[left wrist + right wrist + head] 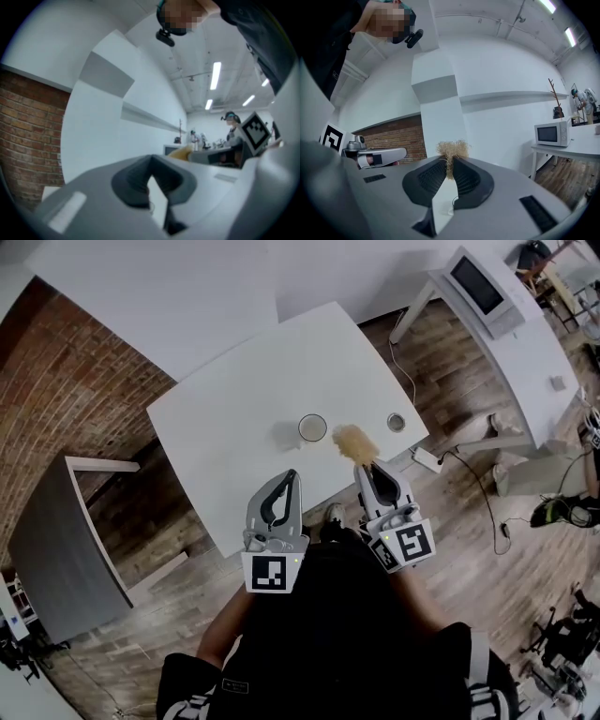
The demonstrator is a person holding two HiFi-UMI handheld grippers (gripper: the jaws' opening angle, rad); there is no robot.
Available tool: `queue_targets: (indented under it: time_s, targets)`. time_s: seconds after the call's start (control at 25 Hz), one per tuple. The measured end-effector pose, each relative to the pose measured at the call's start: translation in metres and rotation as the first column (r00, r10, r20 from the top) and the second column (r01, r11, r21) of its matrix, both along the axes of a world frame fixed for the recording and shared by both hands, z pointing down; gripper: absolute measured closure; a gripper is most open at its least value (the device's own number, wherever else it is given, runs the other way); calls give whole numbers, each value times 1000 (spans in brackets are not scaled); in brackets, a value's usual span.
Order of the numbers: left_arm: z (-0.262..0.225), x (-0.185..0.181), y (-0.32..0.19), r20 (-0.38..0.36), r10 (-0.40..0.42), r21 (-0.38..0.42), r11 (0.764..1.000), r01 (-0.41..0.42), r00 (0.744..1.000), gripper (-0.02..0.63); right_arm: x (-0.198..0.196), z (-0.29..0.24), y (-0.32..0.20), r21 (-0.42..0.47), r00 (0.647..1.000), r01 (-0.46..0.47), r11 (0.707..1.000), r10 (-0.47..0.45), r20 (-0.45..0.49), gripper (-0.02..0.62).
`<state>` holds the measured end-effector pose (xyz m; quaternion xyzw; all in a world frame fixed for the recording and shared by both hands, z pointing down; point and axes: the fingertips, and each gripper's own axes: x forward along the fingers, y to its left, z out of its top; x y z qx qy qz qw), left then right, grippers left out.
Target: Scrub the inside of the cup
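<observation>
Cup (312,427) mouth-up on the white table (234,399), at the centre of the head view, apart from both grippers. Just right of it in that frame, a tan fibrous scrubber (354,441), pinched at its lower end by the right gripper (369,465). In the right gripper view, at frame centre, jaws drawn narrow and pressing on the scrubber (452,151), its tuft sticking out past the tips. Left gripper (292,476) below and left of the cup, over the table's near edge. Jaws closed together with nothing between them, meeting at lower centre of the left gripper view. Small round container (396,422) near the table's right corner. Microwave (480,285) at upper right.
</observation>
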<state>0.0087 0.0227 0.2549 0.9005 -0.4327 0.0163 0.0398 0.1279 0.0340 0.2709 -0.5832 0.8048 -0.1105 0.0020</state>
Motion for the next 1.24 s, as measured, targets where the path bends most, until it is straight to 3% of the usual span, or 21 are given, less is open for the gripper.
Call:
queue_targets:
  time_s: [0.28,0.76,1.24]
  targets:
    - [-11,0,-4,-20,-53,15,998,53,998,603,3,3,-1,-10,999,38,999,-38,-22,557]
    - [-8,3,-2,5,-44,0,999,44,999,603,2,3,-2,-14,998,54,998,-55,-22,557]
    - [-9,0,1,-18,-61,-5,998,61,998,603,-1,7,-1,-22,997,67,998,-67,-26,557]
